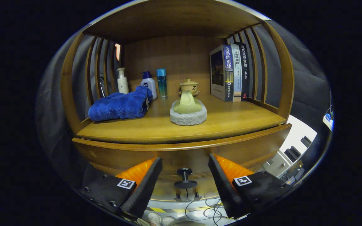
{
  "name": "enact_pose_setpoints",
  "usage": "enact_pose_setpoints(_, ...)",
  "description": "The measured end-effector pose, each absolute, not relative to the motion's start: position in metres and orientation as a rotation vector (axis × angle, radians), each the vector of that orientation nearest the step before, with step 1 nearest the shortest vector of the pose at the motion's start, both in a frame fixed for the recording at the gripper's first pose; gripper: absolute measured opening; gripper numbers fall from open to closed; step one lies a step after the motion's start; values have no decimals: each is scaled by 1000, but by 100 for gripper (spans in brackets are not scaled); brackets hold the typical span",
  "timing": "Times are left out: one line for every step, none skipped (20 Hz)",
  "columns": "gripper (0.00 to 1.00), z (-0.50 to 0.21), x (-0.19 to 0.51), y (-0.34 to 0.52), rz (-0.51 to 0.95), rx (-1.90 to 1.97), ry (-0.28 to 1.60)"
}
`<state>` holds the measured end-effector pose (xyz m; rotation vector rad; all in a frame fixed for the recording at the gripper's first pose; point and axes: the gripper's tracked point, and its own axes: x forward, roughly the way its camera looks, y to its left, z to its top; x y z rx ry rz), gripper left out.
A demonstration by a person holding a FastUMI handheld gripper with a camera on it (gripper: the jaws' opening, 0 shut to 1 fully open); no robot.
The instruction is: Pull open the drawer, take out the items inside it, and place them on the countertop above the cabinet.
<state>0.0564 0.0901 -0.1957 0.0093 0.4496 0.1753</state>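
A wooden cabinet stands ahead, its drawer front (pixel 181 153) closed below the countertop (pixel 225 122). The drawer's dark round knob (pixel 184 177) sits in the gap between my two fingers, a little ahead of their tips. My gripper (pixel 184 164) is open, with neither finger touching the knob. The drawer's inside is hidden.
On the countertop lie a blue towel (pixel 119 106), three bottles (pixel 149 84) at the back, a ceramic pitcher on a grey pad (pixel 188 111), a lidded cup (pixel 189 85) and upright books (pixel 229 72). Slatted wooden sides enclose the shelf. Cables (pixel 206 210) lie on the floor below.
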Motion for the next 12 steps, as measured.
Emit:
enact_pose_setpoints(98, -196, 60, 90, 174, 12, 450)
enact_pose_setpoints(98, -194, 58, 92, 175, 17, 453)
enact_pose_setpoints(98, -195, 59, 93, 177, 21, 452)
enact_pose_setpoints(98, -194, 57, 92, 180, 21, 455)
enact_pose_setpoints(99, -194, 60, 92, 184, 19, 453)
enact_pose_setpoints(99, -195, 59, 92, 187, 18, 455)
enact_pose_setpoints(99, -195, 59, 92, 188, 19, 455)
enact_pose_setpoints(99, -194, 58, 92, 189, 19, 456)
enact_pose_setpoints(99, -194, 59, 92, 190, 18, 456)
enact_pose_setpoints(99, -197, 59, 93, 192, 17, 467)
enact_pose_setpoints(98, -201, 58, 93, 194, 19, 483)
enact_pose_setpoints(98, -202, 56, 94, 191, 27, 489)
